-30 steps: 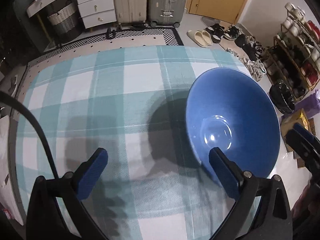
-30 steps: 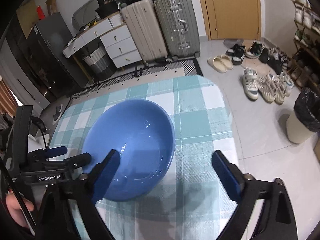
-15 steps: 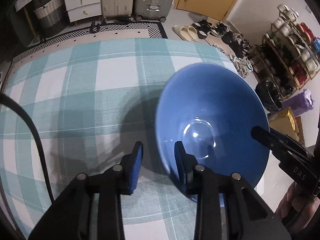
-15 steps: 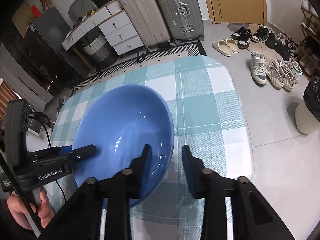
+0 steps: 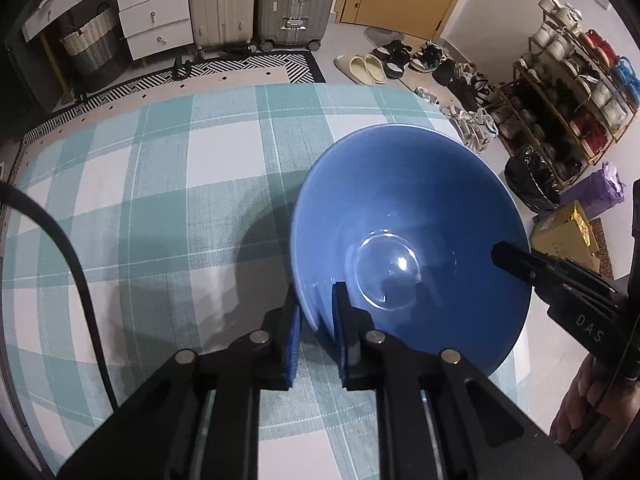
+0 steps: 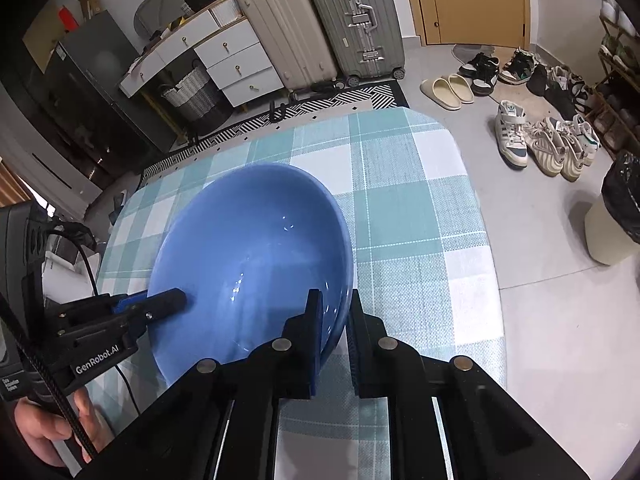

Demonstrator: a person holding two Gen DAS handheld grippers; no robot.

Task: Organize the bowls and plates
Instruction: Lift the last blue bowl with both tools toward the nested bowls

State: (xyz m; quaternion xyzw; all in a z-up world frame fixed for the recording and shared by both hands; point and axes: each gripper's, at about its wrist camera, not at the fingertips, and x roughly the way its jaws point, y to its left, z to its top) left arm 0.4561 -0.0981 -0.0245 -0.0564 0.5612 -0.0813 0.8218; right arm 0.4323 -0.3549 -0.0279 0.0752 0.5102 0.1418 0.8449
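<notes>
A large blue bowl [image 5: 400,200] sits on the teal-and-white checked tablecloth [image 5: 160,184]. My left gripper [image 5: 316,308] has its jaws closing on the bowl's near-left rim, one blue pad inside and one outside, both against the wall. In the right wrist view the same bowl [image 6: 248,232] has its right rim between the pads of my right gripper [image 6: 334,304], whose jaws are also closing and pinch the rim. Each gripper shows in the other's view: the right gripper [image 5: 504,256] at the bowl's right edge, the left gripper [image 6: 168,304] at its left edge.
The table's rounded right edge [image 6: 472,184] drops to a tiled floor with shoes [image 6: 536,144] and a bin with a black bag [image 6: 616,216]. Suitcases [image 6: 320,24] and white drawers [image 5: 156,12] stand beyond the far edge. A black cable [image 5: 68,248] crosses the cloth at left.
Both grippers went from wide open beside the bowl to nearly shut, each now pinching the bowl's rim. The bowl has stayed in about the same place on the cloth.
</notes>
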